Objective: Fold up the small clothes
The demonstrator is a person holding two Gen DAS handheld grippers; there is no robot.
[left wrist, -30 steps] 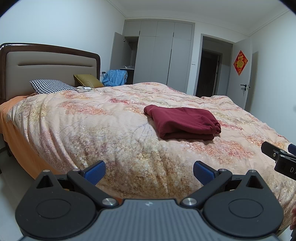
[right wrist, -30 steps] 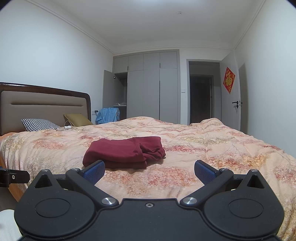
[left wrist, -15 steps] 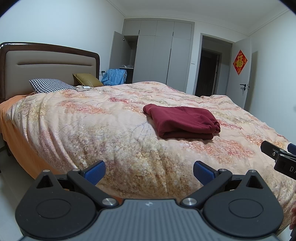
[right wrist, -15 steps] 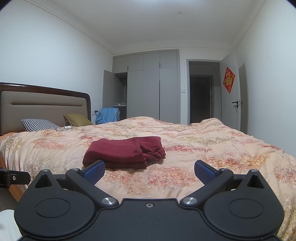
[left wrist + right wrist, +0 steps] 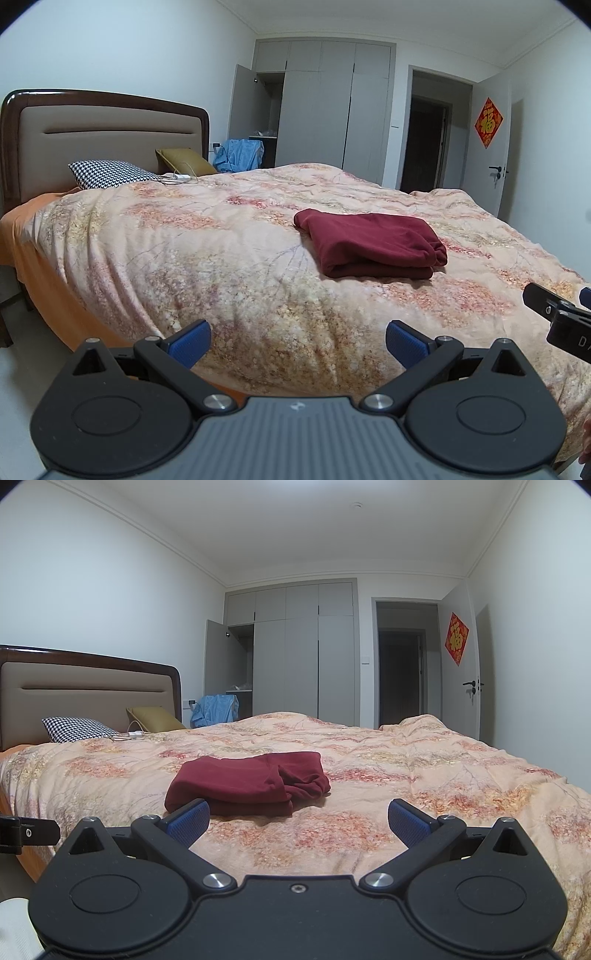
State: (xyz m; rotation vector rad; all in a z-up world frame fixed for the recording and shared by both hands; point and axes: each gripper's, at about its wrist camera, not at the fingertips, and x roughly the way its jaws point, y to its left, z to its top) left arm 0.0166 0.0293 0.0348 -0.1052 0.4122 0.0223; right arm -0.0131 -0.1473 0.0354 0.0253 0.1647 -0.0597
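A dark red folded garment (image 5: pixel 369 242) on a peach quilt (image 5: pixel 221 251) with a pink and yellow floral print; an orange sheet (image 5: pixel 37 251) at the bed's edge. Black-and-white houndstooth pillow (image 5: pixel 107 174) and olive cushion (image 5: pixel 184 160) against a beige, dark-wood-framed headboard (image 5: pixel 92 129). Blue gripper pads (image 5: pixel 186 819).

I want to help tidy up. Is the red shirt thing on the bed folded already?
Folded. The dark red garment lies as a compact stack of layers on the bedspread, neither gripper touching it.
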